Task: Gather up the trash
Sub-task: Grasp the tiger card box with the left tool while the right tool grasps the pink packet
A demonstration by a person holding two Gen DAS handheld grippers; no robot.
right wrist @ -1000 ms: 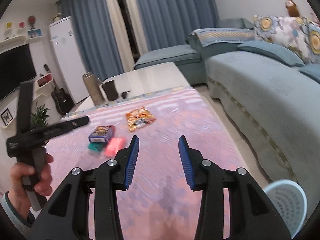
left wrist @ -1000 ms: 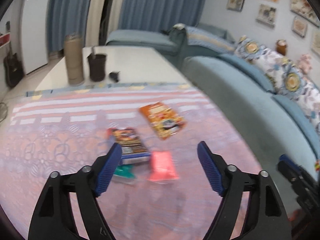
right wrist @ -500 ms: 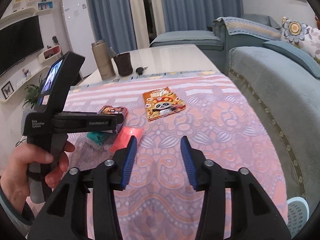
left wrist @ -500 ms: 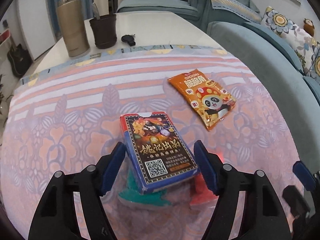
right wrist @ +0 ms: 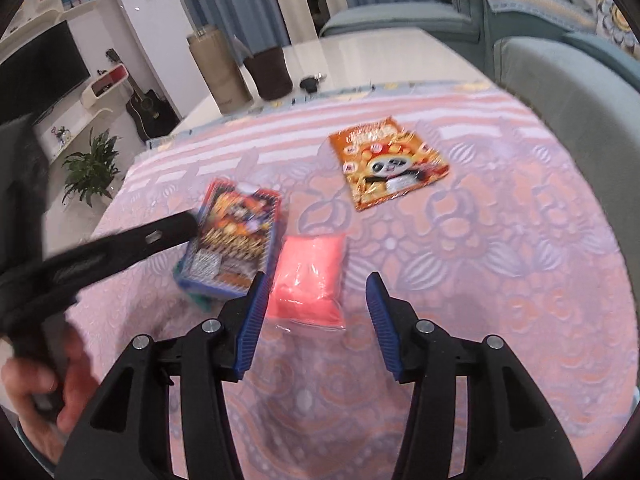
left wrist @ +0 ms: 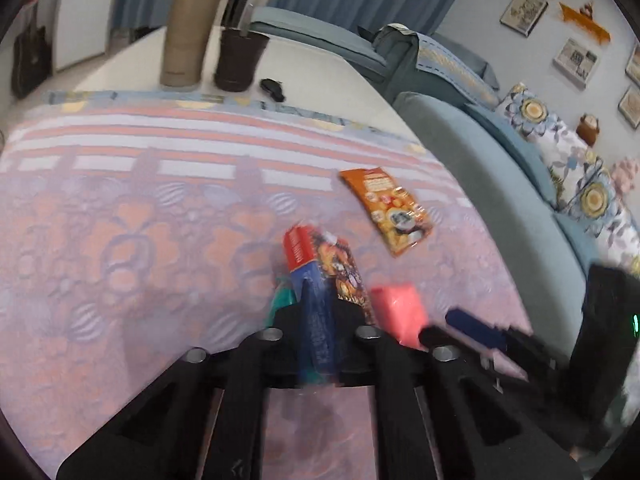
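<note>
My left gripper [left wrist: 318, 312] is shut on a blue card box [left wrist: 328, 264] with a colourful printed face, and the box stands tipped on edge between the fingers. A green packet [left wrist: 282, 300] peeks out under it. Right beside lies a pink packet [right wrist: 312, 264]. My right gripper [right wrist: 317, 280] hovers over the pink packet's near end; its jaws are opening and the pads do not touch the packet. An orange panda snack bag [right wrist: 388, 164] lies flat farther back on the patterned tablecloth [right wrist: 500, 240]. In the right wrist view the left gripper's finger [right wrist: 160, 236] reaches the card box [right wrist: 236, 240].
A tan tumbler [left wrist: 192, 28], a dark cup [left wrist: 240, 60] and a black key fob [left wrist: 272, 86] stand at the table's far end. A blue-grey sofa [left wrist: 480, 184] runs along the right edge. A hand [right wrist: 52, 392] holds the left gripper at lower left.
The left gripper dropped onto the card box and closed on it, tipping it on edge. The right gripper came forward and down over the pink packet, its jaws wider.
</note>
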